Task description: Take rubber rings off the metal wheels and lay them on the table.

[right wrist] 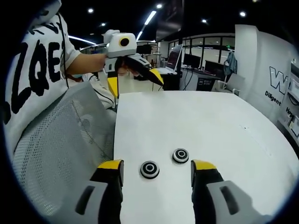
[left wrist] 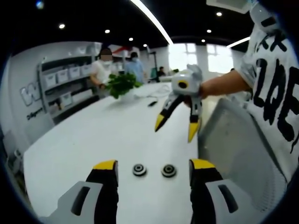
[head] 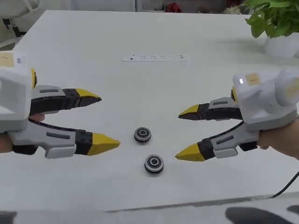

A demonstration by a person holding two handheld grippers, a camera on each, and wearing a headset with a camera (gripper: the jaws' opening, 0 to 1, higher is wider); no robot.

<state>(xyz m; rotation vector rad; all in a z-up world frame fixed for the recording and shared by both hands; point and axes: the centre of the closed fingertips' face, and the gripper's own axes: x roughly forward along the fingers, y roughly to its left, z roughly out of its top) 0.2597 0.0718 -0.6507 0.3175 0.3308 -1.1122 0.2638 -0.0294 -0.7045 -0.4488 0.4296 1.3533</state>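
**Nothing gripped yet**

The farther wheel and the nearer wheel are lying flat on the white table, close together near its front edge. Each is wearing a dark rubber ring around its rim. The left gripper and right gripper are hovering on either side, tips facing inward, jaws spread wide, gripping nothing. A power strip is lying farther back, and a potted plant is standing at the far right.

Matt table (shiny metal wheels)
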